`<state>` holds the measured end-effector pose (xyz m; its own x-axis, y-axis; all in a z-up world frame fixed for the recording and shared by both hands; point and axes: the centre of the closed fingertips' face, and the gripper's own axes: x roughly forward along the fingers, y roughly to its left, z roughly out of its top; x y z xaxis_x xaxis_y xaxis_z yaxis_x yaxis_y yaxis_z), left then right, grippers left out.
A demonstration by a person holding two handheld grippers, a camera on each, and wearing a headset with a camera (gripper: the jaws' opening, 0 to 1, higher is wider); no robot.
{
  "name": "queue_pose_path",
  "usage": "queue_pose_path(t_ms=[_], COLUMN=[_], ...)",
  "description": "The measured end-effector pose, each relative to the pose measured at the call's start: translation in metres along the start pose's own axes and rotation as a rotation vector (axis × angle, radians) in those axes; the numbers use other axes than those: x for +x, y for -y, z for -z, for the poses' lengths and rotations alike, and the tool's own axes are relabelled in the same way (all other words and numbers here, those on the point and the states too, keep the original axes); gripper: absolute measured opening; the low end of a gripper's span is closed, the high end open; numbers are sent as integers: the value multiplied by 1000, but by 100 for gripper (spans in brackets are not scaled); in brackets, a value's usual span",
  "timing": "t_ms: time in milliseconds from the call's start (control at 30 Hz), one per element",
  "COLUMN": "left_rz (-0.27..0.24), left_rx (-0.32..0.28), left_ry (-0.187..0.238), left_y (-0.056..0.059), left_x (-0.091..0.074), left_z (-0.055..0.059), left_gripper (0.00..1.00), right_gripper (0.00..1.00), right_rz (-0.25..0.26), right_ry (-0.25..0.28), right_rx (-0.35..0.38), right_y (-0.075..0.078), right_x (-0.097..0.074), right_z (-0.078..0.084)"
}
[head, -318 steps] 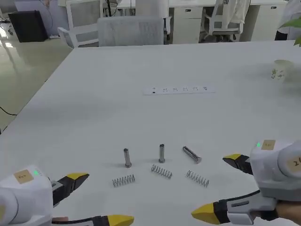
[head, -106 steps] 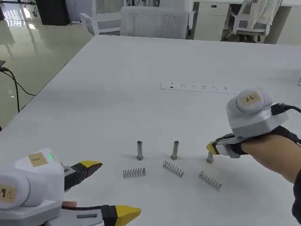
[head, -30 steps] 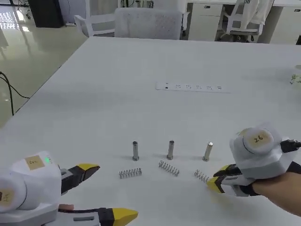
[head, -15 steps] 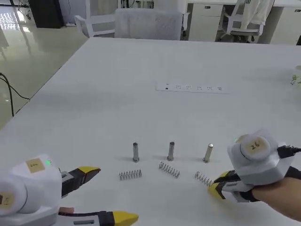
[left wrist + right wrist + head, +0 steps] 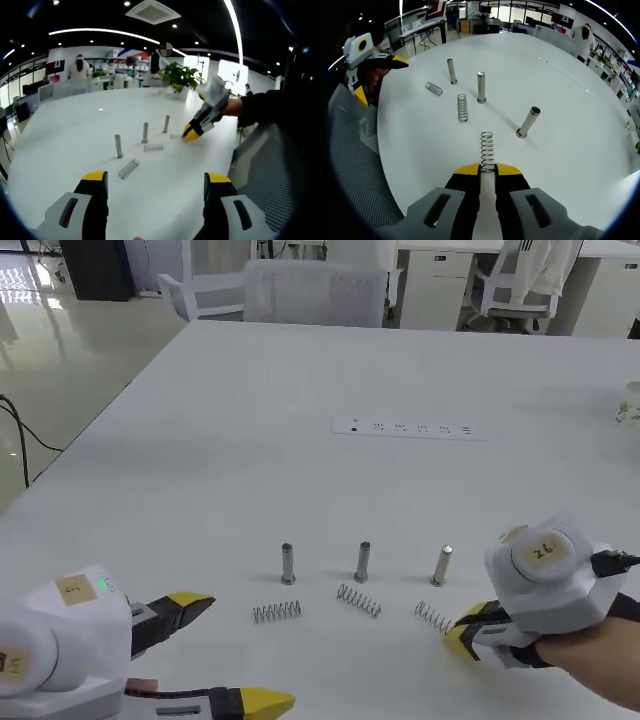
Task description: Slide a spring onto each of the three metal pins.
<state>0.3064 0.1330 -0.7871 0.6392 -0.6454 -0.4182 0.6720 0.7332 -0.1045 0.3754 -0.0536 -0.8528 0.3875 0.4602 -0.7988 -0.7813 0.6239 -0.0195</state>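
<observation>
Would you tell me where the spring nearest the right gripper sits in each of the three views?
Head view: the spring lies lower right, at the right gripper.
Left gripper view: spring near centre, left of that gripper.
Right gripper view: spring bottom centre, one end between the jaws.
Shared landmark: the pin standing beside it.

The spring (image 5: 432, 616) right of the middle pin (image 5: 363, 561) has one end hidden under the right gripper (image 5: 458, 631). The picture's edge crops the left gripper (image 5: 245, 650).
</observation>
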Motion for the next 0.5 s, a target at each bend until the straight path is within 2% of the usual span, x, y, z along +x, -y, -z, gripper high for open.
queue_pose_path(t_ms=[233, 500], left_rz=[14, 39], left_rx=[13, 70], left_ry=[-3, -22], left_y=[4, 9], left_x=[2, 6], left_z=[-1, -2], left_gripper=[74, 73], right_gripper=[7, 7], right_rz=[-3, -13], right_ry=[27, 48], right_rx=[0, 7], right_y=[-8, -13], right_x=[-7, -11], right_z=[-7, -9])
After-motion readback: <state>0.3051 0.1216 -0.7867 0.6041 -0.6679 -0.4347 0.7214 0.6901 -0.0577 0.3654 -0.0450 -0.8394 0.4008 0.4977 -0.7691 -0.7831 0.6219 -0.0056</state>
